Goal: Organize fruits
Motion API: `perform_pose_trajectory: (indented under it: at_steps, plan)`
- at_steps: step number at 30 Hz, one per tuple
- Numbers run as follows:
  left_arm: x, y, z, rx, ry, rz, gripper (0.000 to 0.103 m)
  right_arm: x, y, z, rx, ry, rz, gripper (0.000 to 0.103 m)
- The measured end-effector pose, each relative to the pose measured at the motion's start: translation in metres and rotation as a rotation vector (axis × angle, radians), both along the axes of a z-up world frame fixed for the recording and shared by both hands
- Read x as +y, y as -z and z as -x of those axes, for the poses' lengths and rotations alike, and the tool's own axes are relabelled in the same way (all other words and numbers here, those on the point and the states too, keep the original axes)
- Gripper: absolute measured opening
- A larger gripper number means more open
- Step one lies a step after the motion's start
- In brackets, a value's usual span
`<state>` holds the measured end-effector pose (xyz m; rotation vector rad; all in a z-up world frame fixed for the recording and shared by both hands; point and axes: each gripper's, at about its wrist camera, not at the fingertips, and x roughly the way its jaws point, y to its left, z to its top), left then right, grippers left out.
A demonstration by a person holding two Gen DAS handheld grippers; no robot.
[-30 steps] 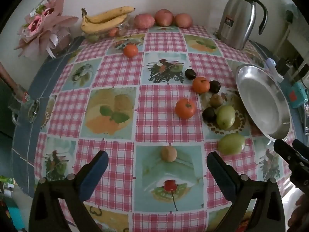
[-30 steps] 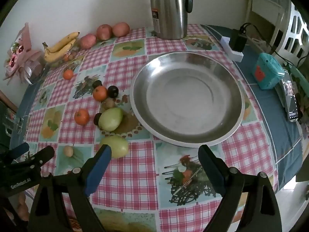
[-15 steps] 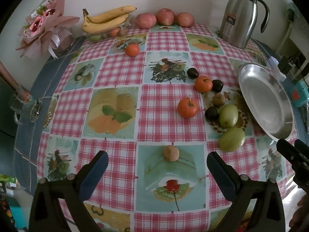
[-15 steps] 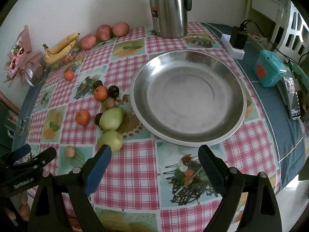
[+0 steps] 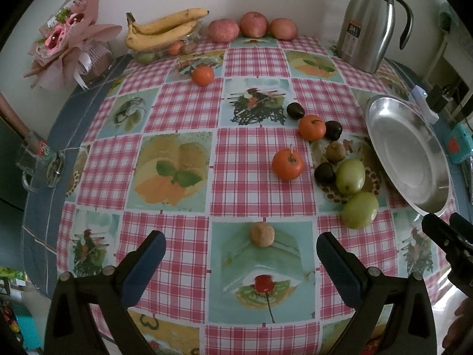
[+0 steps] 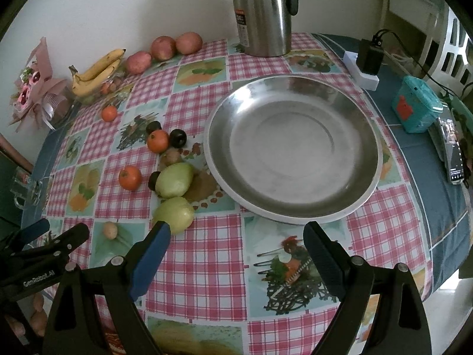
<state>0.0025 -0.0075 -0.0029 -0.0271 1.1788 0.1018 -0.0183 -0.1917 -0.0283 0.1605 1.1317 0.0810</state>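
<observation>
A: What do the containers hold?

B: The steel plate [image 6: 292, 153] in the centre of my right view has nothing in it. At upper left a clear tray [image 5: 161, 50] carries the bananas [image 5: 165, 28], with a few small fruits under them that I can't make out well. The steel jug [image 6: 263, 11] stands shut at the top edge.

A: And the surface around you?

B: A table [image 5: 189, 109] under a pink checked cloth with food pictures, set against a pale wall. A pink bouquet [image 5: 68, 47] sits in the upper left of my left view, a glass mug [image 5: 38, 162] at the left edge. In the right view, a teal box [image 6: 416, 109], a phone [image 6: 450, 153] and a white power strip [image 6: 362, 71] lie on the blue cloth at right.

A: The fruit itself?

B: Loose, just left of the plate: two green mangoes [image 6: 174, 179], one above the other, three dark plums [image 6: 178, 138], a brown kiwi [image 6: 172, 156] and two tangerines [image 5: 287, 164]. A third tangerine [image 5: 202, 75] sits alone near the tray. Three red apples [image 5: 253, 25] line the wall. A small tan fruit [image 5: 262, 234] lies between my left fingers' tips, farther out.

A: Your tools?

B: My left hand-held gripper [image 5: 241, 254] hangs spread wide, holding nothing. My right hand-held gripper [image 6: 236, 245] is spread too, its left pad overlapping the lower mango in view; I can't tell if they touch
</observation>
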Motion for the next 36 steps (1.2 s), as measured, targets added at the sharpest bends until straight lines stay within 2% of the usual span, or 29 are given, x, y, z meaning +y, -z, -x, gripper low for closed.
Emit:
perform_pose_trajectory:
  at_steps: [36]
  plan:
    - [0.0006, 0.0044, 0.0003, 0.018, -0.019, 0.017, 0.103, -0.0013, 0.002, -0.0007, 0.006, -0.001, -0.001, 0.092]
